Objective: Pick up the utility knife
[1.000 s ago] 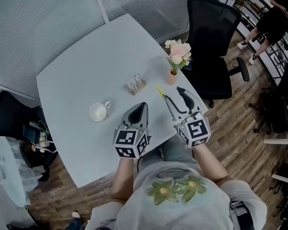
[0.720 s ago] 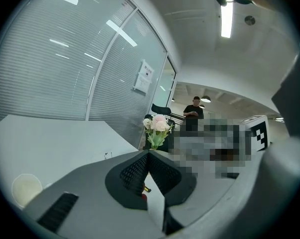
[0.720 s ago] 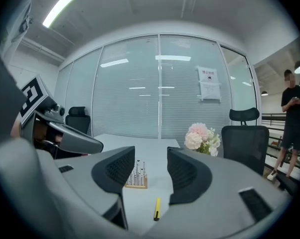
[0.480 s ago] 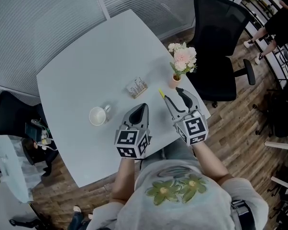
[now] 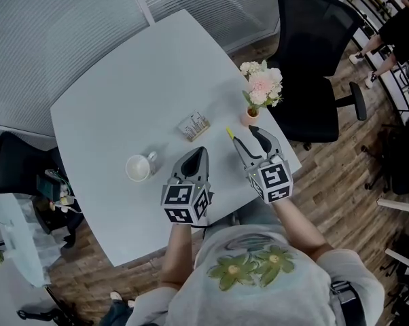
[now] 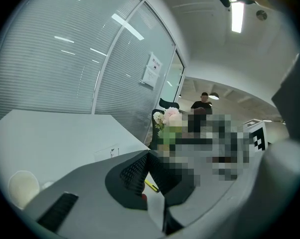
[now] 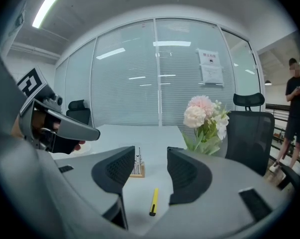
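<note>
Flowers [image 5: 261, 81] fill the small vase [image 5: 251, 117] — utility knife [image 7: 153, 201] lies nearby.

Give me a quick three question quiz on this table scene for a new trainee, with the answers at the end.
1. True or false: the right gripper is shut on the utility knife.
2. In the head view, what sits on the table to the left of the left gripper? A) mug B) flower vase C) wooden rack
3. Fill in: the left gripper's jaws are ____.

Key: 1 false, its jaws stand apart and the knife lies on the table ahead; 2 A; 3 shut.
</note>
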Demonstrator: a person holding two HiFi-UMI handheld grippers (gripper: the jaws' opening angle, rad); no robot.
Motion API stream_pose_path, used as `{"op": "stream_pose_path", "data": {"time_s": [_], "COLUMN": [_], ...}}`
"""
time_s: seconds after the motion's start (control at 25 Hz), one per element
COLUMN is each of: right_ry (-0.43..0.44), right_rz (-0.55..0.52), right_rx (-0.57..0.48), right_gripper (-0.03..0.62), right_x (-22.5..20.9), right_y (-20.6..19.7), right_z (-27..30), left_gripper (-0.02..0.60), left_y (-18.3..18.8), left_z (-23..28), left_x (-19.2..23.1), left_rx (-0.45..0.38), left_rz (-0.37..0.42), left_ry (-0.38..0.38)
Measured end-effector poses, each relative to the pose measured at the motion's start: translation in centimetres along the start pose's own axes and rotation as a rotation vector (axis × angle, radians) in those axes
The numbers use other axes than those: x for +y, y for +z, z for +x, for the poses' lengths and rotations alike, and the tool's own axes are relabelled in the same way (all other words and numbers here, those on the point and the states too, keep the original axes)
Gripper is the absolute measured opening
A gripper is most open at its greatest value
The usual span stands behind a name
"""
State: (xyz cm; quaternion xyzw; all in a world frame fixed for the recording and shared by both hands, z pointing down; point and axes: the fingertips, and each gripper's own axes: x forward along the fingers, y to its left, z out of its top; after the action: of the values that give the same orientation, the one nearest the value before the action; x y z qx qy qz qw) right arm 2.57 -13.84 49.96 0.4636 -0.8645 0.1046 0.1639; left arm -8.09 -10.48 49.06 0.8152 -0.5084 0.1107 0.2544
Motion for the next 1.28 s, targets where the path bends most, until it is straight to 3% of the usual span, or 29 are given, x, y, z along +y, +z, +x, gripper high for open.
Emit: {"op": "stream_pose_path", "data": {"time_s": [1.28], "right_ry": [0.074], "right_rz": [0.0], "right_rx": [0.248], "right_gripper": [0.21], "right_x": [-0.2], "right_y": [-10.4], "right_z": [4.4], "left_gripper": [0.002], "left_y": [-2.7], "left_z": [0.9], "left_x": [1.3], "left_rx": [0.065], "left_rz": [-0.037], "left_ry": [0.055]}}
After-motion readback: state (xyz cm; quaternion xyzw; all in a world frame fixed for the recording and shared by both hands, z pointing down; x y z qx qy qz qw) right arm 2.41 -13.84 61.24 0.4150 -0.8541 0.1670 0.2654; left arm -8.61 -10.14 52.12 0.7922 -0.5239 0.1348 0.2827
